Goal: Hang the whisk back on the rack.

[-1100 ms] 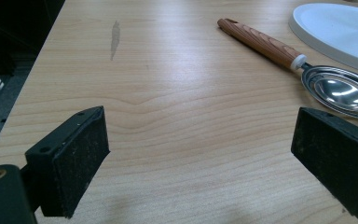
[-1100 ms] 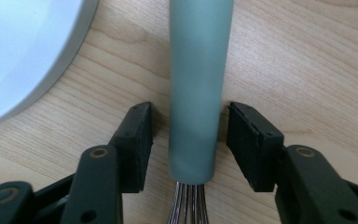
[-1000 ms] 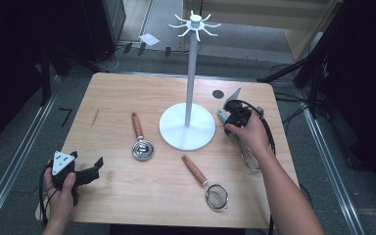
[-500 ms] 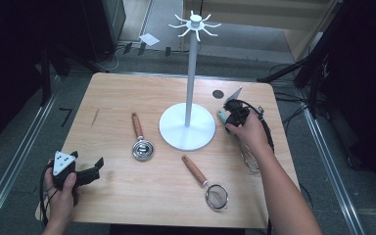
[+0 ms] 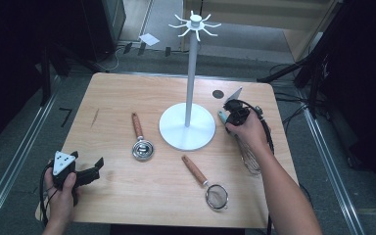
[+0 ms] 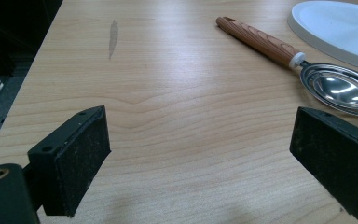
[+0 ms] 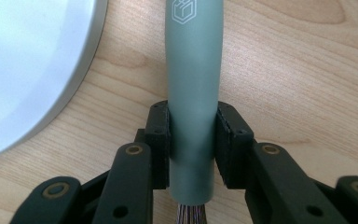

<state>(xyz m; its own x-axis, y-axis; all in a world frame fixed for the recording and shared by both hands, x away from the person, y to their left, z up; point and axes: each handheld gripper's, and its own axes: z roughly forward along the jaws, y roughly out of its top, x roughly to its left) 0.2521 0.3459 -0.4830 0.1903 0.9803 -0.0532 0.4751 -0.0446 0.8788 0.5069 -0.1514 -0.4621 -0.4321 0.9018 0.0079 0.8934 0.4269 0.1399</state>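
The right hand-held gripper (image 7: pixel 192 140) has just closed onto the grey-green whisk handle (image 7: pixel 193 84), which lies on the surface (image 5: pixel 127 93) just beside the white stand base (image 5: pixel 186 129), near the right edge. The left hand-held gripper (image 6: pixel 200 154), jaws wide apart, hovers over bare wood near the front-left corner.

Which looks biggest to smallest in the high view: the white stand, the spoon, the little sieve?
1. White stand, by far the largest.
2. Spoon and sieve: they look about alike in length, too close to rank.
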